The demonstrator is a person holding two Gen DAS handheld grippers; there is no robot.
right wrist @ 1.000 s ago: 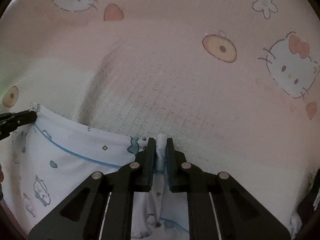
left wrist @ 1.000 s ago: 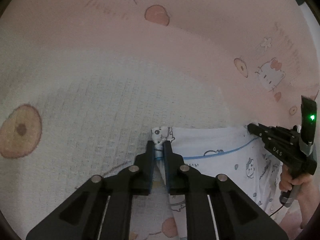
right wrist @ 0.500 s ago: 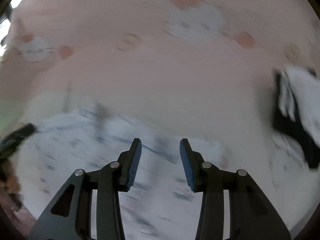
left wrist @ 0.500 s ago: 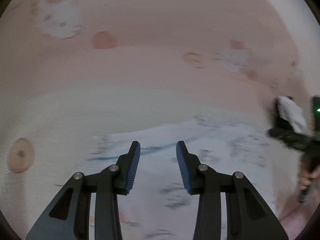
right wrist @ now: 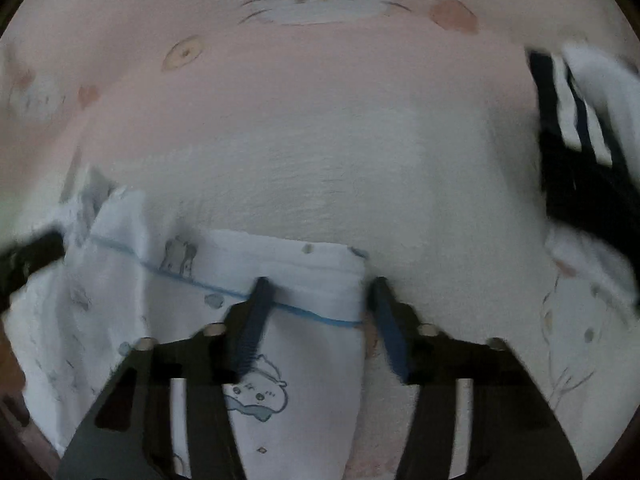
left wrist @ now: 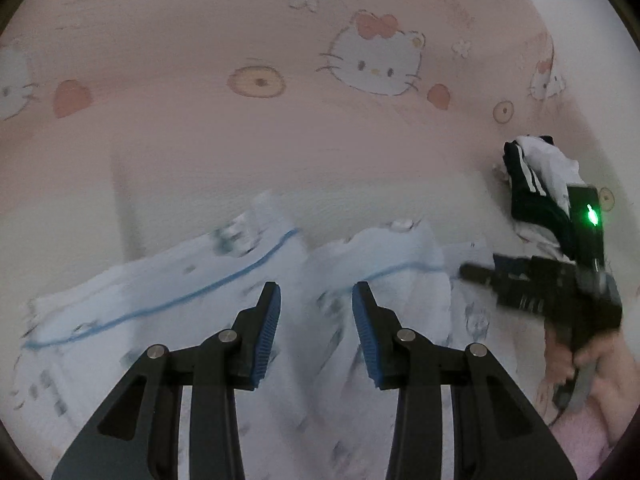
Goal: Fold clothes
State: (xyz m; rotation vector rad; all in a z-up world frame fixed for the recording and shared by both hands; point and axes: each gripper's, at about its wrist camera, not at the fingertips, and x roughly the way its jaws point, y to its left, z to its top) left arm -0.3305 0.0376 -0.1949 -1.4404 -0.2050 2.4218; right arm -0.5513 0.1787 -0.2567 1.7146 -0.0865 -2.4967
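Now both hand-held grippers stand over the white cotton garment with small cartoon prints and thin blue piping [left wrist: 224,292], which lies spread and rumpled on the pink cartoon-cat bedsheet [left wrist: 280,152] of the bed. The left hand-held gripper [left wrist: 316,308] has just been opening; its blue pads are apart, cloth lying below them but nothing pinched. The right hand-held gripper [right wrist: 318,300] has closed in a little within the last half second, yet its pads stand apart over the garment's blue-piped right-hand edge [right wrist: 320,316], pressing on nothing.

Judging by this, one fold has been laid down and let go, and the step in hand is moving to fresh grip points. The next move calls for picking two matching points along an edge, lowering, pinching the layers together and carrying them across evenly. A black and white striped garment [left wrist: 532,184] lies bunched farther off on the bed's right side, seemingly waiting.
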